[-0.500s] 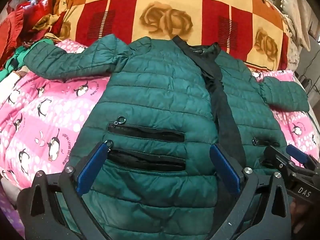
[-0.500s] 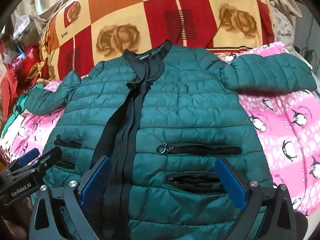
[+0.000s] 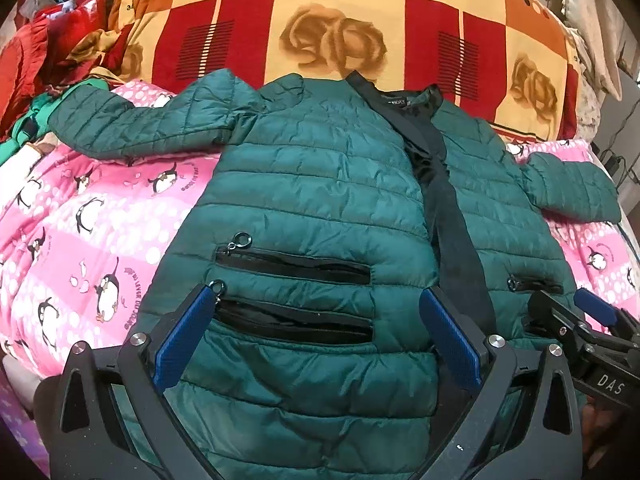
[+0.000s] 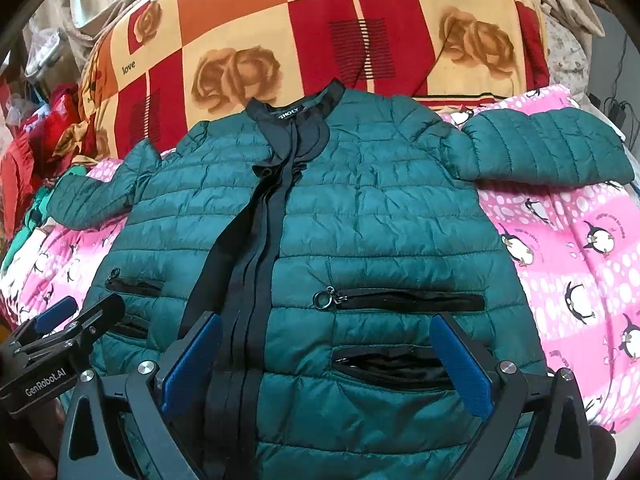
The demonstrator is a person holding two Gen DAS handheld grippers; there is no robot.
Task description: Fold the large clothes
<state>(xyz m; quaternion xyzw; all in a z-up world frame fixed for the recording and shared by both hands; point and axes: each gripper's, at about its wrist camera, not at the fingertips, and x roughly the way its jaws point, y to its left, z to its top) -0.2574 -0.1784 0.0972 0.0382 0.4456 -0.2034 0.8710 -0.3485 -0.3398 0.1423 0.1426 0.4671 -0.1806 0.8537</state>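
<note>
1. The bed (image 3: 72, 240) carries a pink penguin-print cover, with a red, orange and cream rose-patterned quilt (image 3: 340, 20) bunched along its far edge.
2. A green quilted jacket (image 3: 320, 200) lies front-up in the middle of the bed, collar toward the far edge and hem toward the near edge; its 2 sleeves spread out toward the left and right edges.
3. A heap of red and green clothes (image 3: 36, 72) sits at the far left corner.
4. The left tongs (image 3: 318, 340) hang wide apart above the jacket's left front, holding nothing, with the 2 zipped pockets (image 3: 296, 268) between the blue pads.
5. The right tongs (image 4: 326, 364) stand equally wide over the right front, gripping nothing; the black zipper strip (image 4: 256, 264) runs just inside the left pad.
</note>
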